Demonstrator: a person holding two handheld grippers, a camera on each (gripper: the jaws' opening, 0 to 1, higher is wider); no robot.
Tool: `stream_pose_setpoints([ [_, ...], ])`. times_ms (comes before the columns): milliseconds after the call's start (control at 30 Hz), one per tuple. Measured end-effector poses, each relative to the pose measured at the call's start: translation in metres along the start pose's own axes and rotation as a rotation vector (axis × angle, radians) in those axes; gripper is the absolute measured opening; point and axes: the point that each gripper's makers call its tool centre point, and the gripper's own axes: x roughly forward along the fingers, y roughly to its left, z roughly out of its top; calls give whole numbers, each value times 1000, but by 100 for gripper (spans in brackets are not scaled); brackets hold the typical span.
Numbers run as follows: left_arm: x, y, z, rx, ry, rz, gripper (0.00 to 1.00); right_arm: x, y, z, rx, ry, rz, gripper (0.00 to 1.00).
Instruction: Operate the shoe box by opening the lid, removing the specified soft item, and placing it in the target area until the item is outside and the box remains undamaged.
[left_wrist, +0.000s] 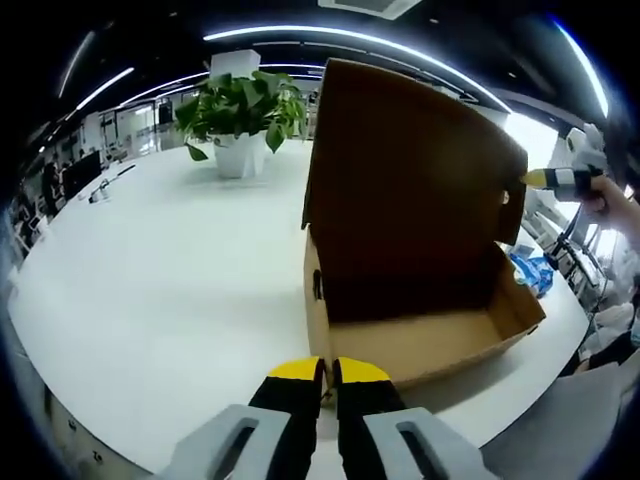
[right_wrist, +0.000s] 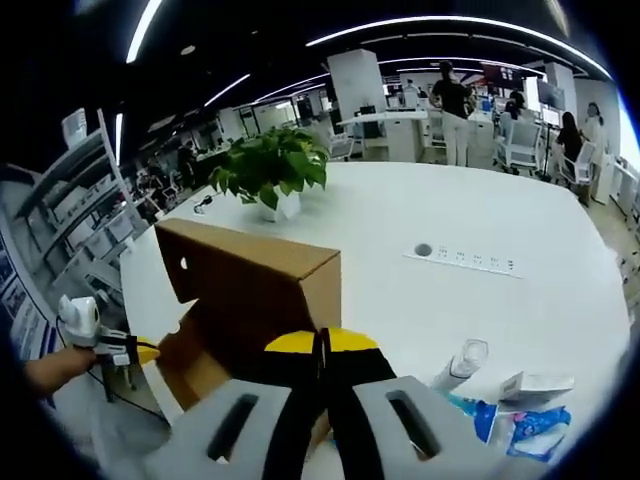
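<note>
Shoe box (left_wrist: 420, 300) sitting on white table (left_wrist: 170, 290), lid (left_wrist: 410, 170) standing raised: opening step looking done.
Interior reading bare cardboard (soft item not visible, possibly hidden); removal and placing apparently remaining.
Left gripper (left_wrist: 327, 372) closing on box's near rim, jaws together.
Right gripper (right_wrist: 322, 342) pinching lid's edge.
Potted plant (left_wrist: 240, 115) standing behind box.

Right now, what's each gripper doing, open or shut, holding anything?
Left gripper: shut, at the cardboard box's front wall.
Right gripper: shut, against the raised lid.
</note>
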Motion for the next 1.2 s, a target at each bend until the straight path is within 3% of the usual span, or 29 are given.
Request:
stream_pose_setpoints([
  [300, 0, 0, 0, 3, -12, -7, 4, -12, 9, -11, 2, -24, 7, 0],
  [467, 0, -1, 0, 66, -17, -1, 5, -17, 14, -18, 13, -33, 12, 1],
  [633, 0, 0, 1, 70, -20, -1, 6, -22, 18, -25, 12, -44, 6, 1],
  [933, -7, 1, 5, 68, -39, -1, 16, -29, 25, -38, 14, -59, 1, 2],
  [1200, -22, 0, 22, 74, -89, -4, 20, -33, 28, -48, 16, -70, -3, 3],
])
